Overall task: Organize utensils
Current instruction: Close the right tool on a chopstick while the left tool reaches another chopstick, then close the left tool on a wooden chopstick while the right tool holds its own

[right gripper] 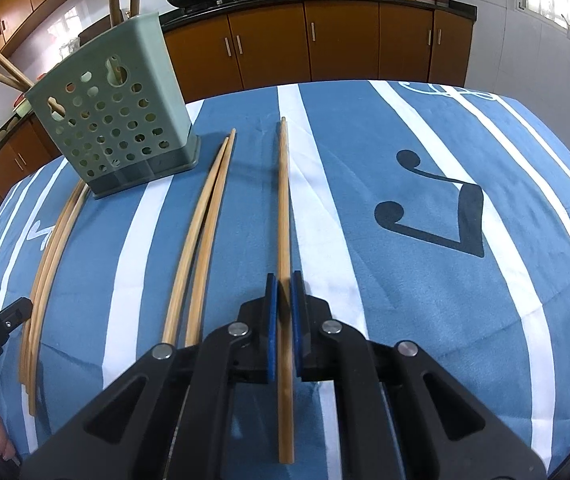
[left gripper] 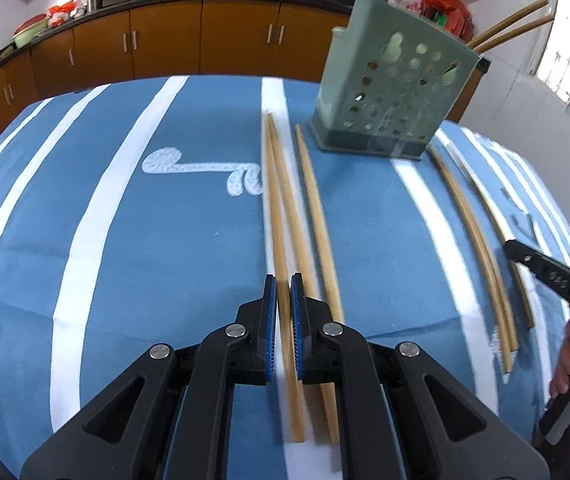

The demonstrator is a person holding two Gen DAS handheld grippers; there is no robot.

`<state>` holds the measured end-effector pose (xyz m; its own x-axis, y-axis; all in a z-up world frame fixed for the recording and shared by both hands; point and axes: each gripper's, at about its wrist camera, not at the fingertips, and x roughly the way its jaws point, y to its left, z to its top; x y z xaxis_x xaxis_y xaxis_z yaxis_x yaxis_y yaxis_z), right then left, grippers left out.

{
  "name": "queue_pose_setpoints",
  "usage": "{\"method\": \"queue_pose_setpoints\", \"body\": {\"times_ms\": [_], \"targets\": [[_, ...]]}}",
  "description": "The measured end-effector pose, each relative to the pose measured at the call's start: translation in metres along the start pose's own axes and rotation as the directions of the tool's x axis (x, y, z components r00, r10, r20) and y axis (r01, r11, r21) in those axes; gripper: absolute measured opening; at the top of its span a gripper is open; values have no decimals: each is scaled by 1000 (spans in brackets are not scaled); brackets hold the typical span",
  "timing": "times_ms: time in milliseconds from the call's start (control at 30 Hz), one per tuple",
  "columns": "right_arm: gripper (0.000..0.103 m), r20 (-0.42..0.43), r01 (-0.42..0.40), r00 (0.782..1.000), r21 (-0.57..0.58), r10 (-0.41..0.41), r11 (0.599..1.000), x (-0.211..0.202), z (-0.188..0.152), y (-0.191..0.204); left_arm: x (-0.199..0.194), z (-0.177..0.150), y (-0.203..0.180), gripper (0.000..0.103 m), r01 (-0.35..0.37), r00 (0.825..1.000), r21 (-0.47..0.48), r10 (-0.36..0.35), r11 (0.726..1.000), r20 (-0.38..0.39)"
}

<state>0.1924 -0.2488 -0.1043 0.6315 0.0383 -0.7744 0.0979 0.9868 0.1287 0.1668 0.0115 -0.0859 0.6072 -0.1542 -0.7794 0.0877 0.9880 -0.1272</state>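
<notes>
A grey-green perforated utensil holder [left gripper: 389, 92] stands at the table's far side with a few chopsticks in it; it also shows in the right wrist view [right gripper: 121, 128]. Several wooden chopsticks lie on the blue striped cloth. My left gripper [left gripper: 283, 300] has its blue pads close around one chopstick [left gripper: 279, 216], with two more chopsticks [left gripper: 317, 208] just to its right. My right gripper [right gripper: 283, 300] has its pads close around a single chopstick [right gripper: 283, 200]. In both views the chopstick still rests on the cloth. A pair of chopsticks [right gripper: 205, 224] lies left of it.
More chopsticks [left gripper: 481, 240] lie at the right in the left wrist view, by the right gripper's arm [left gripper: 553, 276]. The same ones [right gripper: 49, 264] lie at the left in the right wrist view. Kitchen cabinets [left gripper: 165, 40] and a counter with woks stand behind the table.
</notes>
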Motion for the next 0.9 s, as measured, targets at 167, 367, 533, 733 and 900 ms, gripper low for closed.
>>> {"method": "queue_pose_setpoints", "body": {"times_ms": [167, 367, 533, 733, 900], "targets": [[8, 0, -1, 1000, -8, 1, 1000, -2, -1, 1, 0, -1, -5, 8, -14, 1000, 24, 14, 1000, 1], [9, 2, -4, 1000, -21, 4, 1000, -3, -3, 2, 0, 0, -6, 8, -45, 999, 37, 44, 998, 11], [8, 7, -12, 1000, -12, 12, 1000, -3, -3, -2, 3, 11, 17, 7, -77, 997, -32, 78, 996, 11], [8, 21, 7, 1000, -3, -7, 1000, 0, 0, -6, 3, 17, 43, 7, -47, 998, -105, 50, 993, 24], [8, 34, 27, 999, -26, -26, 999, 1, -2, -3, 3, 16, 41, 8, -48, 998, -89, 52, 995, 40]]}}
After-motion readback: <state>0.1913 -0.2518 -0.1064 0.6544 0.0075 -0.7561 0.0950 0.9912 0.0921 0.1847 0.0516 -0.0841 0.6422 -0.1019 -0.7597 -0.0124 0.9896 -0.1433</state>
